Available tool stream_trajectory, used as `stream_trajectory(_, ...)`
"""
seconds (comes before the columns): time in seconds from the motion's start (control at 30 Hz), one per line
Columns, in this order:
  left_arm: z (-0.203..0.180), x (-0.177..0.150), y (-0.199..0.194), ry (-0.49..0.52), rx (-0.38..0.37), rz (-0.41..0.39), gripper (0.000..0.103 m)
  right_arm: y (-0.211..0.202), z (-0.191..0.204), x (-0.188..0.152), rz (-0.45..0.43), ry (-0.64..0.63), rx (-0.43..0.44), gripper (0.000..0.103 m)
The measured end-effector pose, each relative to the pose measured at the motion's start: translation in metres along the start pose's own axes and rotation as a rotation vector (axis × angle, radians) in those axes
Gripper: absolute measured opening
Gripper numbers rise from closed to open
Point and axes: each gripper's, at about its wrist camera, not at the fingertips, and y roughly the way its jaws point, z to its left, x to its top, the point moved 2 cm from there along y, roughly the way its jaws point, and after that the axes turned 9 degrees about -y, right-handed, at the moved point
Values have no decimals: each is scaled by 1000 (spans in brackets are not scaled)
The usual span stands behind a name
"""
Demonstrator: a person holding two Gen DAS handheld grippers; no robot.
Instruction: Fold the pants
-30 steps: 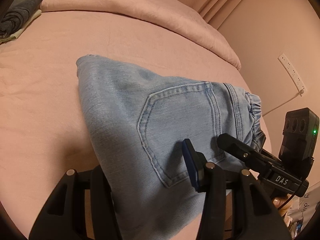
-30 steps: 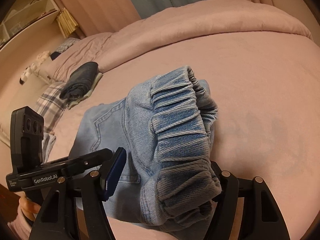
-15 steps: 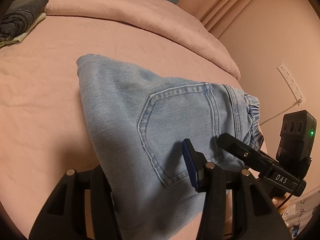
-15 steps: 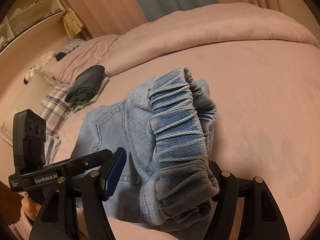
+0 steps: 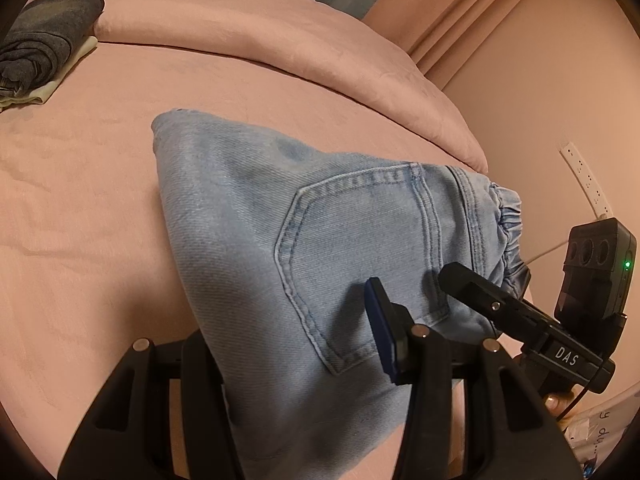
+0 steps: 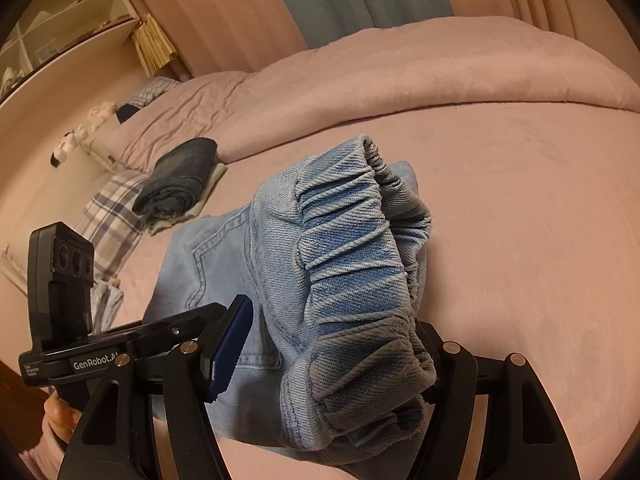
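The light blue denim pants (image 5: 260, 220) are folded into a thick bundle, back pocket up, and held just above the pink bed sheet (image 5: 80, 200). My left gripper (image 5: 288, 308) is shut on the bundle's near edge. Its left finger is buried under the denim and the blue pad (image 5: 380, 328) presses the other side. My right gripper (image 6: 336, 320) is shut on the bunched elastic waistband (image 6: 348, 240), which fills the space between its fingers. Each gripper shows in the other's view: the right gripper's body (image 5: 520, 312) and the left gripper's body (image 6: 120, 344).
A stack of folded dark clothes (image 6: 180, 180) lies at the far left of the bed, next to a plaid pillow (image 6: 112, 216). A rolled pink duvet (image 5: 280, 40) runs along the far side. A power strip (image 5: 584, 176) hangs on the wall to the right. A hand (image 6: 60, 420) grips the left tool.
Both grippers keep their hold on the pants. The right gripper has drifted a little with the waistband, and the dark clothes stack has slid further into both views.
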Motion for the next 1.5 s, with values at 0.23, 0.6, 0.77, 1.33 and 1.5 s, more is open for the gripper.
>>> stream_trajectory(0.23, 4, 1, -5, -2, 4, -6, 48, 10, 4, 12, -5, 1, 4, 72)
stream_trajectory(0.6, 13, 3, -19, 18, 16, -28, 48, 31, 2, 41, -26, -3, 5, 72)
stream_trajectory(0.77, 20, 2, -22, 12, 15, -26, 48, 43, -1, 52, -25, -1, 6, 72)
stream_trajectory(1.33, 41, -6, -22, -42, 32, 10, 48, 100, -15, 69, 31, 11, -10, 72)
stream_trajectory(1.5, 47, -3, -30, -45, 34, 11, 48, 104, -17, 73, 34, 12, -10, 72)
